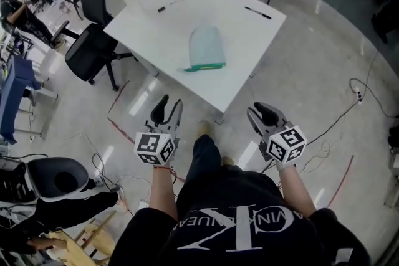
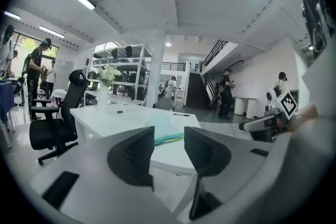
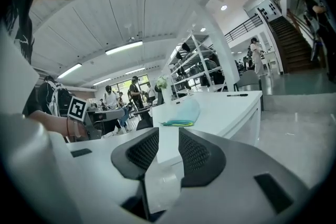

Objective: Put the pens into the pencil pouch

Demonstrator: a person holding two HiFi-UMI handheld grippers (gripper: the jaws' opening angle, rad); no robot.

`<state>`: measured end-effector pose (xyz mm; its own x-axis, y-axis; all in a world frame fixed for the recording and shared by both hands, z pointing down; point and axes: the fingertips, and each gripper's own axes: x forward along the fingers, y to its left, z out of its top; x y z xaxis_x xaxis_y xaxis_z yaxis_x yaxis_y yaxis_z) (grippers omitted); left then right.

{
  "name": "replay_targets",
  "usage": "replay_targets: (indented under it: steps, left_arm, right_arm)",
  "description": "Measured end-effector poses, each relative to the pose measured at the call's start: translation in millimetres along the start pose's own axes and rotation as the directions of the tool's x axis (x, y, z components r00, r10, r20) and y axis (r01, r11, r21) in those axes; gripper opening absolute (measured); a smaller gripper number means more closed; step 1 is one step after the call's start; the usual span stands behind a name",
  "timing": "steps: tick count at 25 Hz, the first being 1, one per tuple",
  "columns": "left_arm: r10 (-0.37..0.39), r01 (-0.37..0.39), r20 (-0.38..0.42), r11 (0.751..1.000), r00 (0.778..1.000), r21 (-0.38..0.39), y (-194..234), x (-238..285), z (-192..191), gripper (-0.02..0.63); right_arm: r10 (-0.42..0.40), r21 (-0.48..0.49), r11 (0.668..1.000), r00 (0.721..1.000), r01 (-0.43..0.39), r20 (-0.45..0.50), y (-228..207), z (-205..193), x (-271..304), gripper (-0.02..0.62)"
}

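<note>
Pens (image 1: 169,5) lie loose on the table (image 1: 249,53), apart from the pouch (image 1: 206,47), so none is in yet, while the left gripper (image 1: 169,106) and right gripper (image 1: 265,114) hang short of the table, jaws spread and empty.

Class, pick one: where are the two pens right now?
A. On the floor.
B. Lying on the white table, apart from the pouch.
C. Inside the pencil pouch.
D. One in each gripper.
B: the left pen and the right pen lie on the table, both clear of the pouch.
</note>
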<state>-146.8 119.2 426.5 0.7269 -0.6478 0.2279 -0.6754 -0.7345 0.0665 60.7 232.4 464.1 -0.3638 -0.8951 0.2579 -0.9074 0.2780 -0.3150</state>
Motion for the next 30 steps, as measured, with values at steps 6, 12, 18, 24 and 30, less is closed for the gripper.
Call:
replay_targets:
  steps: [6, 12, 18, 24, 30]
  left_arm:
    - [-0.065, 0.073, -0.092, 0.994, 0.994, 0.080, 12.1, 48.4, -4.7, 0.181]
    - [-0.127, 0.157, -0.176, 0.973, 0.976, 0.168, 21.4, 100.3, -11.9, 0.190]
    - [-0.209, 0.289, -0.294, 0.921, 0.933, 0.263, 18.3, 148.5, -27.1, 0.195]
    - [-0.215, 0.416, -0.478, 0.831, 0.852, 0.368, 17.5, 180.8, -59.5, 0.198]
    - [-0.250, 0.557, -0.572, 0.693, 0.781, 0.458, 15.1, 201.0, -73.0, 0.198]
  right_arm:
    - [-0.011, 0.014, 1.000, 1.000, 0.011, -0.026, -15.7, 9.0, 37.1, 0.126]
    - [-0.029, 0.029, 0.999, 0.998, 0.030, -0.051, -32.2, 15.8, 70.0, 0.126]
    - [-0.068, 0.056, 0.996, 0.994, 0.073, -0.085, -55.0, 16.4, 87.0, 0.126]
    - [-0.100, 0.086, 0.990, 0.989, 0.109, -0.105, -71.8, 17.7, 103.1, 0.126]
    - [-0.133, 0.106, 0.984, 0.984, 0.146, -0.118, -84.1, 20.9, 117.8, 0.126]
